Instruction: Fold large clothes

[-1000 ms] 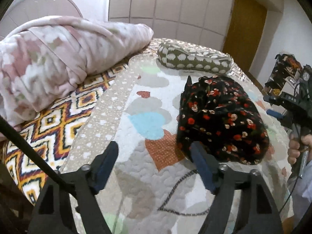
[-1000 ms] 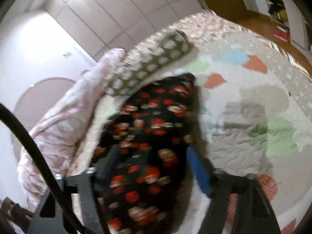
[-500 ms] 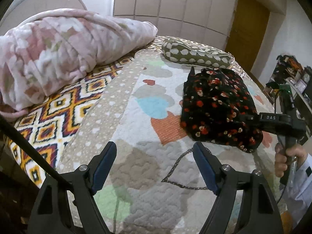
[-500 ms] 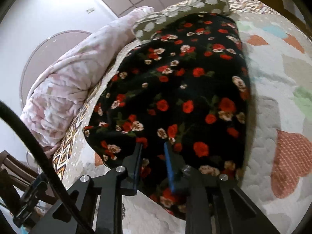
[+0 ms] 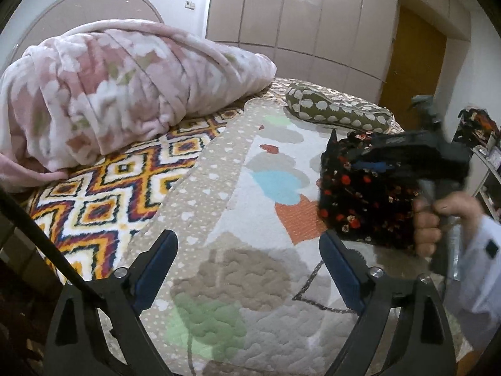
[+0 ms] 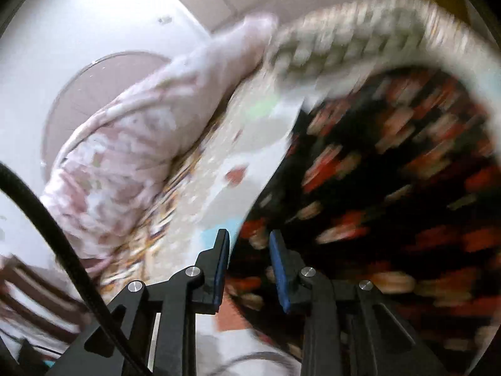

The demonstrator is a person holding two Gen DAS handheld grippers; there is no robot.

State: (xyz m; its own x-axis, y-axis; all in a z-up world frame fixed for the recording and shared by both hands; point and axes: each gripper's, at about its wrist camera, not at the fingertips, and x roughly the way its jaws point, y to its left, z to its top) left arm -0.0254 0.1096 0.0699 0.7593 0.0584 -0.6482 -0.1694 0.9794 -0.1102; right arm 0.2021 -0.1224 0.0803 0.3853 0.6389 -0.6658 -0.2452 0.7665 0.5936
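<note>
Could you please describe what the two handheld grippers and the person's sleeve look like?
Both the left gripper and right gripper have black angular frames, silver bolts, blue finger pads and a black cable. The person's sleeve is white with a small dark patch.

Bare quilt point(image 5: 250, 282) lies clear ahead — pink blanket point(image 5: 125, 94) (heaped) blocks the left side.

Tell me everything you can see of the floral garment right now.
The floral garment is black soft cloth printed with small red and pale flowers, folded into a compact bundle on the heart-patterned quilt, near the spotted pillow. The right gripper, jaws narrow, sits at its edge; blur hides whether the pads grip it.
</note>
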